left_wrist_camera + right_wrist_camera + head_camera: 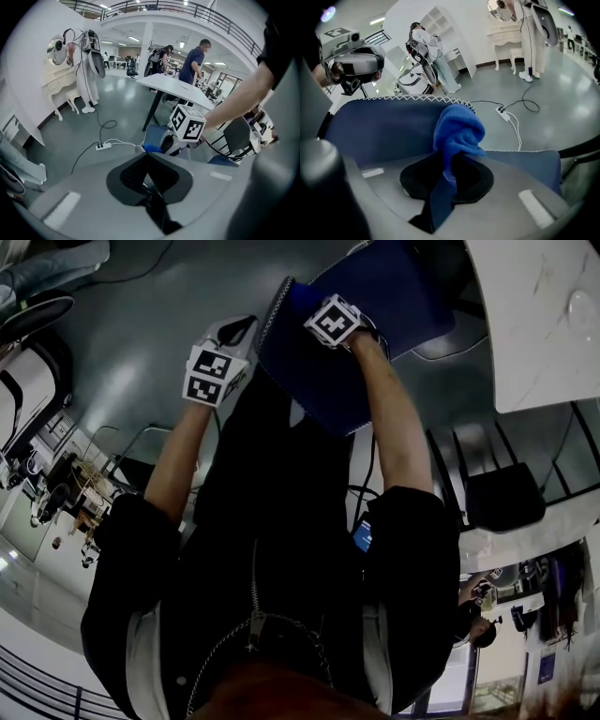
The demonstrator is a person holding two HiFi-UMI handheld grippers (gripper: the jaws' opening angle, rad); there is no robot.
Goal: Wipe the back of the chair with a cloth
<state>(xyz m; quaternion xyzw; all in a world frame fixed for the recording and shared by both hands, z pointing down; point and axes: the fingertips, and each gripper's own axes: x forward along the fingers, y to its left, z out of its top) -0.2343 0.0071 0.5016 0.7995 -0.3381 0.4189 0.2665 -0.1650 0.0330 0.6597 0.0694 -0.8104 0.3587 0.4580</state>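
Nearest the lens in the right gripper view, clamps the only cloth, a blue one, between the closed jaws of the right gripper, with a bunched end standing up past the tips and a tail trailing back through them. Sets that bunch directly in front of the single blue chair back, just under its stitched top edge; hard to tell whether touching. Makes two grippers in all: in the left gripper view, shows the left gripper with jaws drawn together on nothing, apart from the cloth. From the head view, places both side by side at the chair back's upper edge, left one just off the fabric, right one over it. Farther out, lays one white power strip on the grey floor and stands one white table beside the chair back.
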